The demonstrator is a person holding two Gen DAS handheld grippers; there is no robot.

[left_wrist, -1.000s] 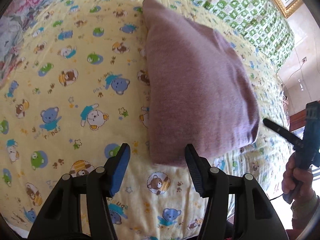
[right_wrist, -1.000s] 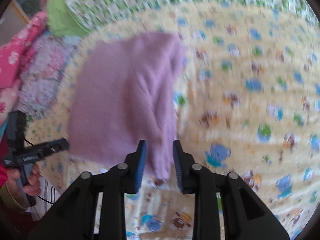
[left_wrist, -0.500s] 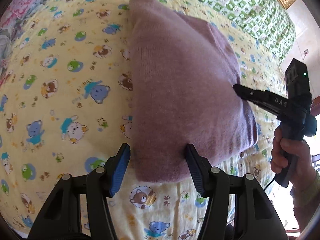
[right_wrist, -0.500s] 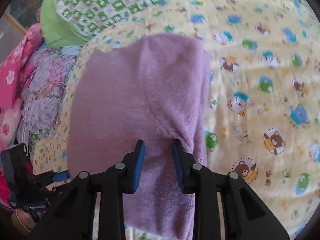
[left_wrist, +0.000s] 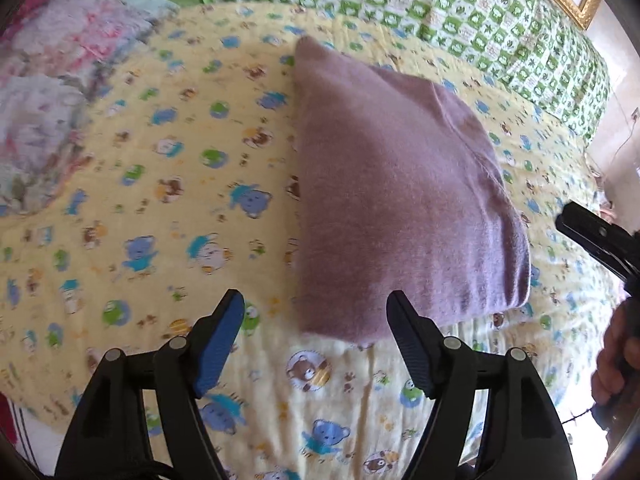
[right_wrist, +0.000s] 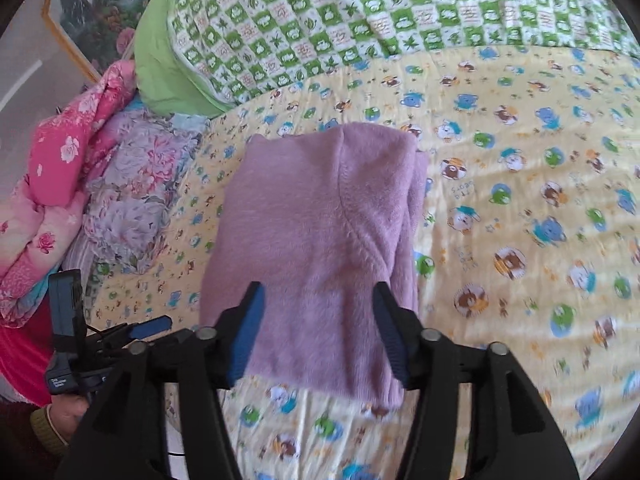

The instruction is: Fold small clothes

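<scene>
A folded purple knit garment [left_wrist: 392,208] lies flat on the yellow cartoon-bear bedsheet [left_wrist: 168,208]. My left gripper [left_wrist: 316,320] is open and empty, just short of the garment's near edge. In the right wrist view the same garment [right_wrist: 320,232] lies ahead of my right gripper [right_wrist: 318,320], which is open and empty, its fingers above the garment's near part. The right gripper also shows at the right edge of the left wrist view [left_wrist: 600,240], and the left gripper at the lower left of the right wrist view [right_wrist: 120,332].
A green-and-white checked quilt [right_wrist: 380,20] lies along the far side of the bed. A pile of pink and floral bedding [right_wrist: 92,184] sits at the left. A framed picture [right_wrist: 96,8] hangs on the wall. The bed's edge is near both grippers.
My right gripper has opened, let go of the purple garment and drawn back from it. My left gripper has pulled back slightly and stays open. The garment now lies flat, folded.
</scene>
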